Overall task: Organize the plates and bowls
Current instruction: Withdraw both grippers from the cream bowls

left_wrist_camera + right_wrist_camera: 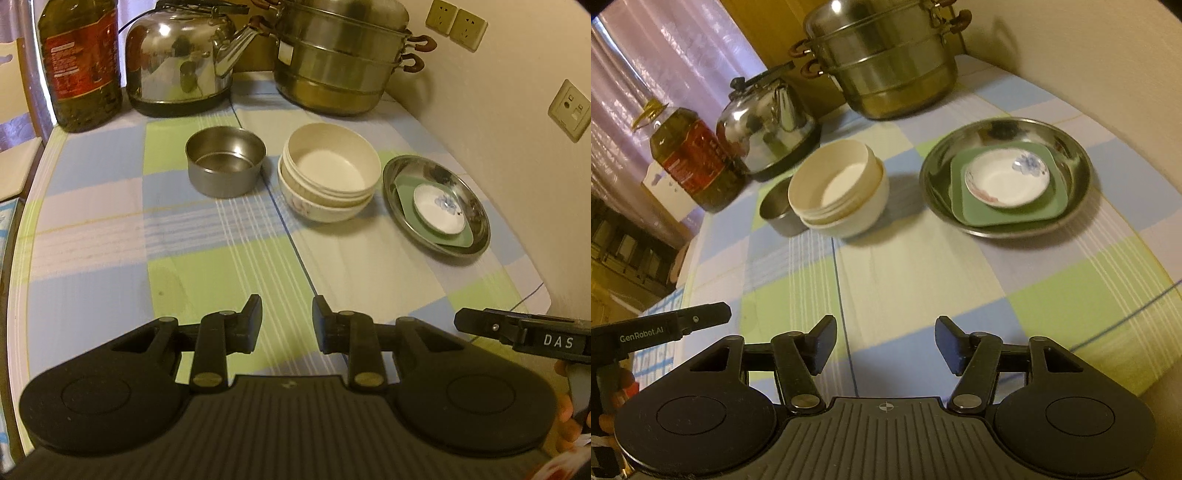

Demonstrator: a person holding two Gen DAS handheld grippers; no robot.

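Centrally, a stack of nested cream bowls point(328, 173) stood on the checked green, blue and white tabletop point(207, 254), the top bowl empty. At its three o'clock a round shiny steel plate point(436, 205) carried a square green dish point(406, 199), with a small white flower-painted saucer point(439, 208) on top. At nine o'clock sat an empty cylindrical steel bowl point(225, 164), half hidden in the right wrist view. Both grippers hovered over bare cloth: left gripper point(286, 323) jaws narrowly apart, right gripper point(884, 343) jaws wider, nothing between them. Only the left view showed wall sockets point(456, 24).
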